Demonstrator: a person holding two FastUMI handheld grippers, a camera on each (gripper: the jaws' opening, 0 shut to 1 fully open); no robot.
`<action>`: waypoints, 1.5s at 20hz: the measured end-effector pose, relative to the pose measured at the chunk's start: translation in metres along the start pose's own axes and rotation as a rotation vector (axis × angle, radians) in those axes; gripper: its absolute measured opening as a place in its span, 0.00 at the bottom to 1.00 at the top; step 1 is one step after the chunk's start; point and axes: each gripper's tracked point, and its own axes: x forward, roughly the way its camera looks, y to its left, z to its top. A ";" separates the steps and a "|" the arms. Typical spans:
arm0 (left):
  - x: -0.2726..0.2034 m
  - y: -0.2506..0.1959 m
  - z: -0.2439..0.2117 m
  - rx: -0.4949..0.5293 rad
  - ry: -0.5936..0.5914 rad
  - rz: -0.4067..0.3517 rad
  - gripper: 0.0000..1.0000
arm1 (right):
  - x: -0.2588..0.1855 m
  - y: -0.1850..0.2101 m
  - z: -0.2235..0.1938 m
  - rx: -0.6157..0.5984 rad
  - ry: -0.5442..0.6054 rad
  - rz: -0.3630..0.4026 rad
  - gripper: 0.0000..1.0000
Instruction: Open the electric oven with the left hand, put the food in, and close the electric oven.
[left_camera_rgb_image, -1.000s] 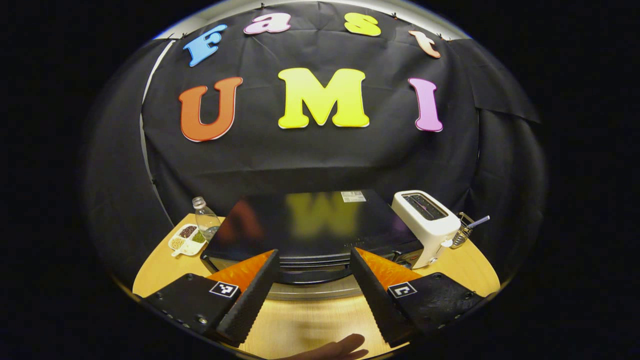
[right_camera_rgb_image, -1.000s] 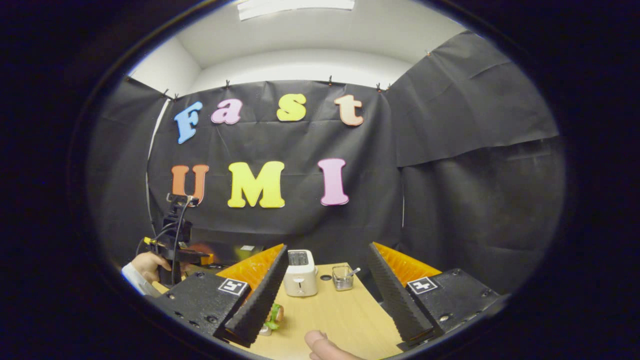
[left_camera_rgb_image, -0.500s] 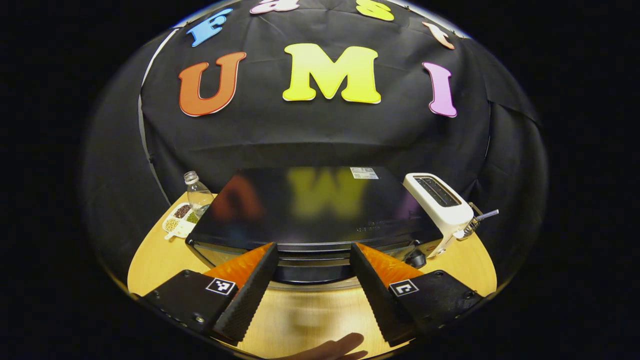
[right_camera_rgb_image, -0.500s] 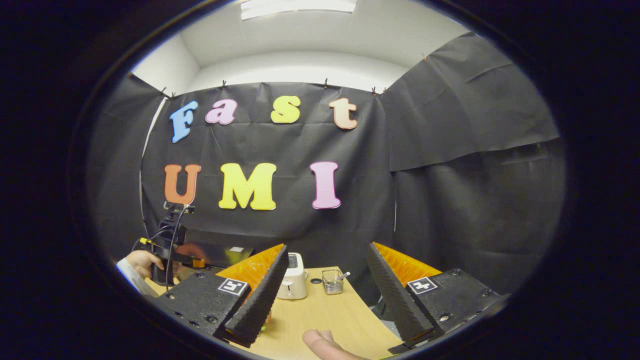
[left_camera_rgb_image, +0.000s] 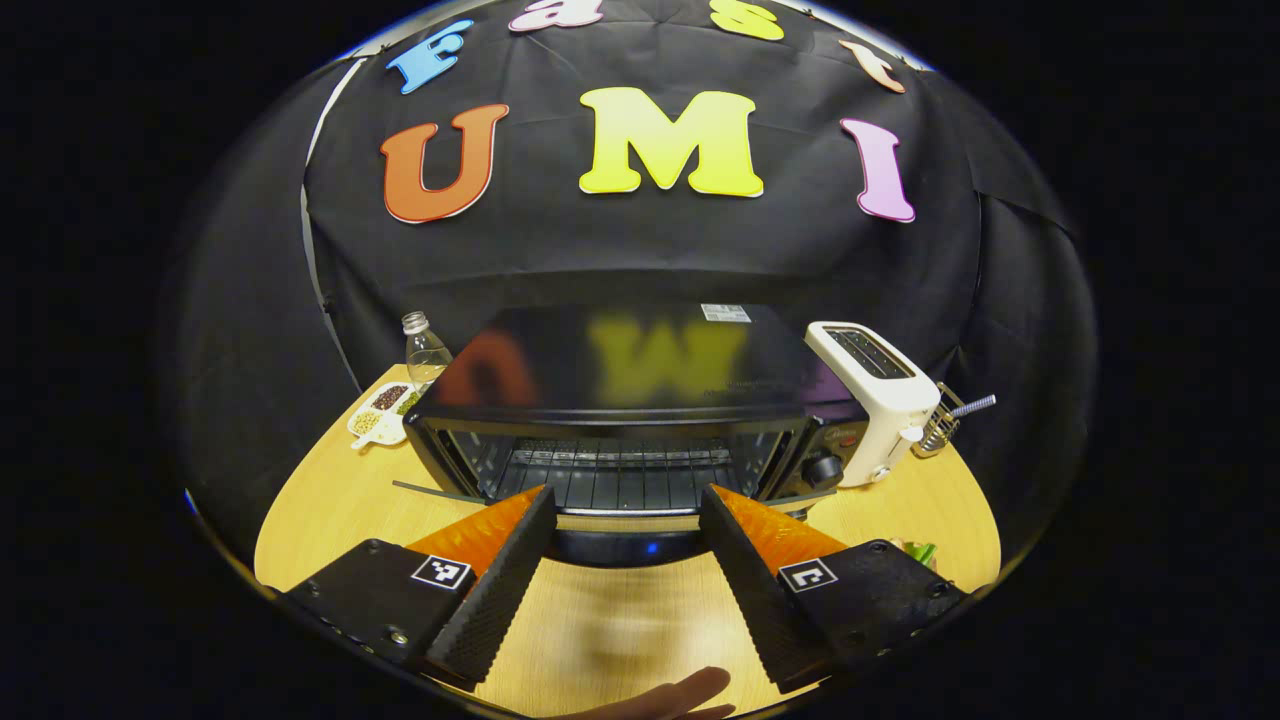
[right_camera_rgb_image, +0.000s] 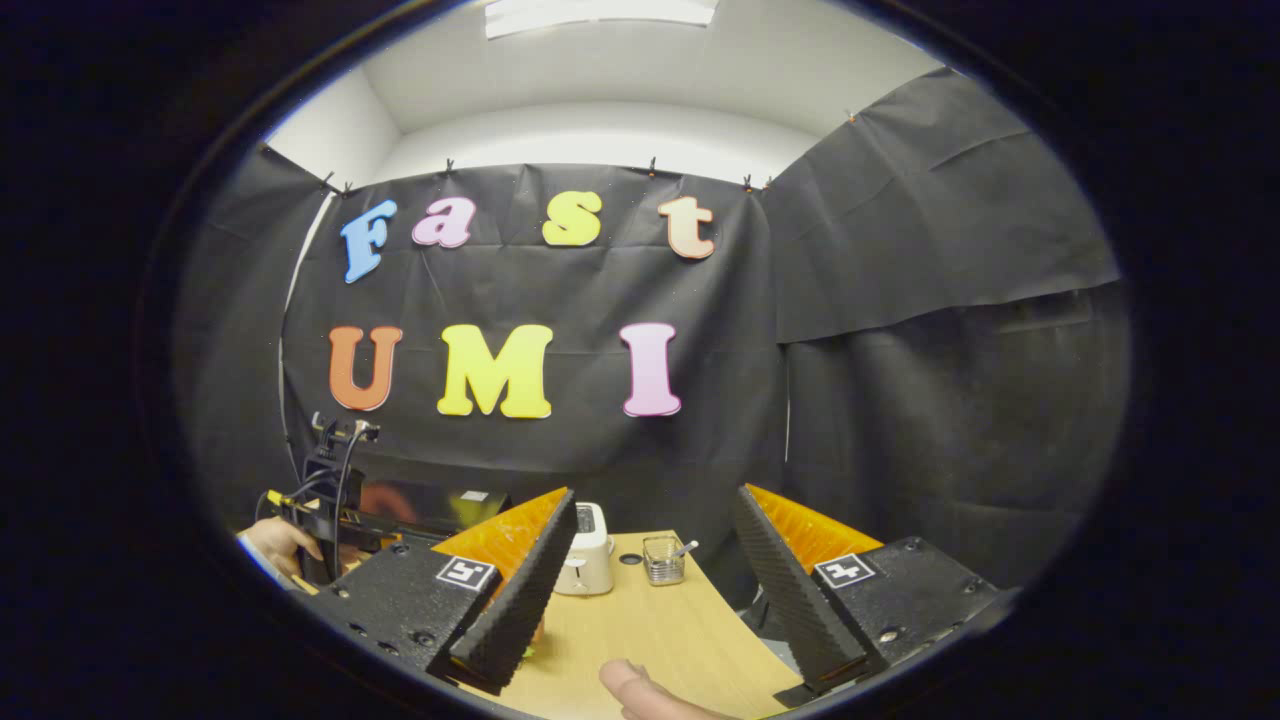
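The black electric oven (left_camera_rgb_image: 620, 360) stands at the middle of the wooden table (left_camera_rgb_image: 320, 500). Its door (left_camera_rgb_image: 620, 521) hangs down open, and the wire rack (left_camera_rgb_image: 615, 475) inside shows. My left gripper (left_camera_rgb_image: 625, 495) is open right in front of it, with the dark door handle (left_camera_rgb_image: 620, 548) lying between its spread fingers, neither pressing on it. A bit of green food (left_camera_rgb_image: 915, 550) peeks out behind that gripper's right finger. In the right gripper view the food (right_camera_rgb_image: 525, 655) is a green scrap beside the left finger. My right gripper (right_camera_rgb_image: 655, 495) hangs open over the table with nothing in it.
A white toaster (left_camera_rgb_image: 870, 400) and a small wire holder (left_camera_rgb_image: 940, 430) stand right of the oven. A clear bottle (left_camera_rgb_image: 425, 350) and a divided dish of beans (left_camera_rgb_image: 380, 420) sit to its left. In the right gripper view a hand holds the left gripper (right_camera_rgb_image: 330, 510) at far left.
The oven door has swung down open and the rack inside has come into sight. My left gripper has dropped from above the oven top to door level. The right gripper has barely moved.
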 end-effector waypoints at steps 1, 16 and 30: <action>-0.005 0.000 -0.008 -0.007 -0.002 -0.001 0.96 | -0.002 0.002 0.003 -0.001 -0.005 -0.001 0.91; -0.020 -0.010 -0.155 0.000 0.092 -0.020 0.81 | -0.007 0.022 -0.024 0.004 0.051 0.014 0.91; -0.084 -0.001 -0.098 -0.029 -0.153 -0.040 0.95 | 0.033 0.036 -0.073 -0.011 0.226 0.054 0.91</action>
